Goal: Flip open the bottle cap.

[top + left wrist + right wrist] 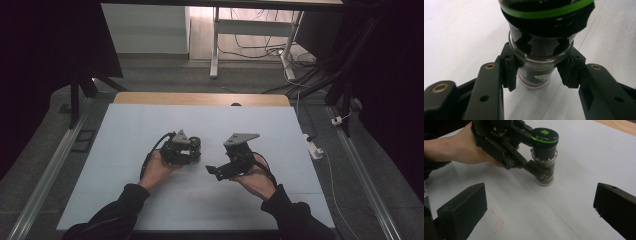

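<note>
High view first: we see a pale sheet (pixel 150 130) spread over a wooden table (pixel 200 98), with grey floor around it, a metal rail (pixel 47 175) running down the left, and a tangle of cables (pixel 280 50) under a white desk frame (pixel 216 45) at the back. The room beyond is dark.

Near the middle of the sheet stands our one container, a small glass jar (pixel 545 162) with a black lid (pixel 544 135) edged in green. It is upright, its base on the sheet. Brown matter lines the lower part; it may be a powder or spice, though the glass is too dark for us to say.

Our left gripper (pixel 539 72) is clamped on the jar below the lid, a pad pressing each side of the glass. Our right gripper (pixel 212 170) hangs just beside it with jaws spread wide and nothing between them.
</note>
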`<state>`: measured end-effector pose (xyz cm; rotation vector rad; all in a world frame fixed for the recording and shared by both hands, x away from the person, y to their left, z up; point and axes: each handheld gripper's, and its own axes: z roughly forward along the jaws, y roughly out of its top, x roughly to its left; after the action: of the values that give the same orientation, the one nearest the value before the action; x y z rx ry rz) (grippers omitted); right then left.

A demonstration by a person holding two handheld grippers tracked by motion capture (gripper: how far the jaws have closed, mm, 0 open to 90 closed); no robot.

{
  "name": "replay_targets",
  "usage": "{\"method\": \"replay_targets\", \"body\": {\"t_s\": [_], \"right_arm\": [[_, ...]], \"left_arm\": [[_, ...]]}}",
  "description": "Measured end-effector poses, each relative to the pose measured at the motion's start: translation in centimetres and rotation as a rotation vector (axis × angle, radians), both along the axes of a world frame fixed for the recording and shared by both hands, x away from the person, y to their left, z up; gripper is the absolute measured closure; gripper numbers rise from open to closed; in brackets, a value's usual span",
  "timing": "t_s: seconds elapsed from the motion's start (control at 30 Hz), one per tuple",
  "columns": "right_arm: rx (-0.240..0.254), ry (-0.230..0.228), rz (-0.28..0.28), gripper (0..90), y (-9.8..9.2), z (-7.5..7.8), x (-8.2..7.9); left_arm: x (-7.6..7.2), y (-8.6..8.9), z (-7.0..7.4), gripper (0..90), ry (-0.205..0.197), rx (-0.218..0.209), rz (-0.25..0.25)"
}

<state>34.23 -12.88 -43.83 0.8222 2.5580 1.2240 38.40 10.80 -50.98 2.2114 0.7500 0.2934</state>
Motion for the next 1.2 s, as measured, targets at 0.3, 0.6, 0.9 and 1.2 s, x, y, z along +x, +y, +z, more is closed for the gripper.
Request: {"method": "replay_targets", "body": {"t_s": [0.3, 0.6, 0.9, 1.2], "right_arm": [[-0.045, -0.023, 0.015, 0.0, 2.0, -0.8, 1.1], [-0.048, -0.012, 0.039, 21.4, 2.9, -1.5, 2.3], [-0.035, 0.027, 0.085, 68.0, 3.4, -1.4, 3.1], [-0.040, 0.048, 0.103, 88.6, 4.6, -2.0, 3.8]], "left_arm": [[0.0, 0.0, 0.0, 53.6, 0.001, 0.000, 0.002], [0.0, -0.1, 0.0, 53.6, 0.003, 0.002, 0.002], [0.0, -0.1, 0.1, 53.6, 0.003, 0.006, 0.002], [0.0, -0.1, 0.1, 53.6, 0.005, 0.011, 0.003]]}}
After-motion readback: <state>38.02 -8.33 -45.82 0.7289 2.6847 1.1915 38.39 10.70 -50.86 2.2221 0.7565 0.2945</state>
